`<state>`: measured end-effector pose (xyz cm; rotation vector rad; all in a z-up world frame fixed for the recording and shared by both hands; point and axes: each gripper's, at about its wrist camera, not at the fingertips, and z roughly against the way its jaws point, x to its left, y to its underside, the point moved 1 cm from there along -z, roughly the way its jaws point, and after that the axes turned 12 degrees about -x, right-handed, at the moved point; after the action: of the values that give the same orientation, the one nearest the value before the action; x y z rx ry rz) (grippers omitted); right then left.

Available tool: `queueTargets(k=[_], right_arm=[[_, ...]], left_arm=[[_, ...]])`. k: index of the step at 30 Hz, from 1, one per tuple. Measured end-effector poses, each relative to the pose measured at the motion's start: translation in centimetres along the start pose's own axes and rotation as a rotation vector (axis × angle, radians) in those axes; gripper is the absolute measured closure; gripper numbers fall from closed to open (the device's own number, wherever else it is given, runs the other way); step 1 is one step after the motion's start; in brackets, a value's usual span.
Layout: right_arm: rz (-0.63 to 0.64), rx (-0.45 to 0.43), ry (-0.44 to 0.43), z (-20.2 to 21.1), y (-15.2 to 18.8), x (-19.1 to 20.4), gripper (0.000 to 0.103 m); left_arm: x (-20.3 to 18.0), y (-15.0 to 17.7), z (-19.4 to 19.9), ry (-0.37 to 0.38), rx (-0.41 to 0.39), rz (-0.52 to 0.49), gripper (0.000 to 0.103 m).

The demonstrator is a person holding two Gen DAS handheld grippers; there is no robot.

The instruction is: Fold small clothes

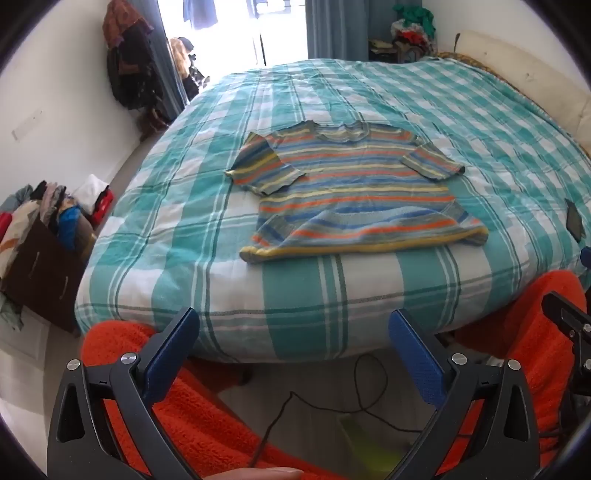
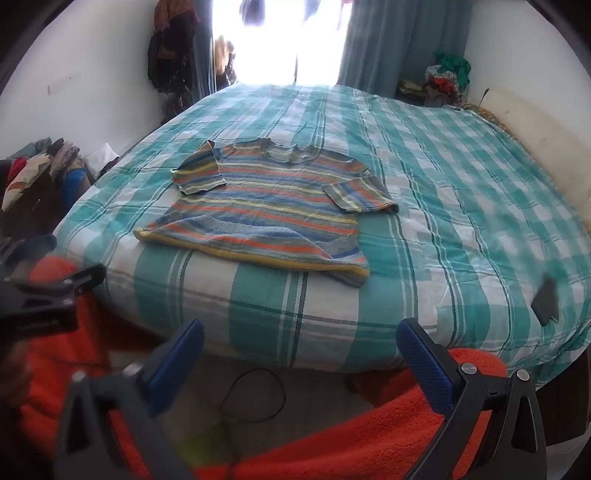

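Daylight floods in from the window point(image 1: 236, 33) behind my bed point(image 1: 369, 295) — blown to white glare. Fisheye bending darkens the corners; my left finger point(image 2: 173, 365) in the right view is smeared — motion blur.

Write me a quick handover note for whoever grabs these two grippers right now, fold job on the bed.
Left gripper: open, empty, held off the near edge of the bed, touching nothing.
Right gripper: open, empty, also short of the bed.
Striped shirt: spread flat on the checked bedspread, hem toward you, both short sleeves out, near hem corners slightly rumpled.
Done: shirt laid out; no fold made.
Left: fold sleeves in, then fold the body.
A dark flat object lies on the bed to the right; leave it.
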<state>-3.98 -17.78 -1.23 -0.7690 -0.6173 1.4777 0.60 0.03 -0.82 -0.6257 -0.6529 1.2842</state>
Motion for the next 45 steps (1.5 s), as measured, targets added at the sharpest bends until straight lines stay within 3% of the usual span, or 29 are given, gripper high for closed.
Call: queueTargets(k=[15,27,33,39,45], right_arm=[[-0.003,0.009,-0.001,-1.3,0.7,0.2,0.000],[-0.005,0.013,0.004,-0.8,0.2,0.0,0.000],[-0.004,0.008,-0.007,-0.8,0.0,-0.1,0.000],[0.011,-0.006,-0.017,-0.6,0.0,0.3,0.000],[-0.023,-0.026,-0.001,0.0,0.0,-0.3,0.000]], left_arm=[[-0.3,0.6,-0.7,0.008,0.028,-0.017,0.001],[0.0,0.4,0.4,0.030,0.007,0.004,0.001],[0.1,0.3,2.4,0.031,-0.048,0.006,0.001],[0.7,0.2,1.6,0.057,-0.016,0.037,0.001],[-0.4,0.0,1.5,0.042,-0.014,-0.047,0.001]])
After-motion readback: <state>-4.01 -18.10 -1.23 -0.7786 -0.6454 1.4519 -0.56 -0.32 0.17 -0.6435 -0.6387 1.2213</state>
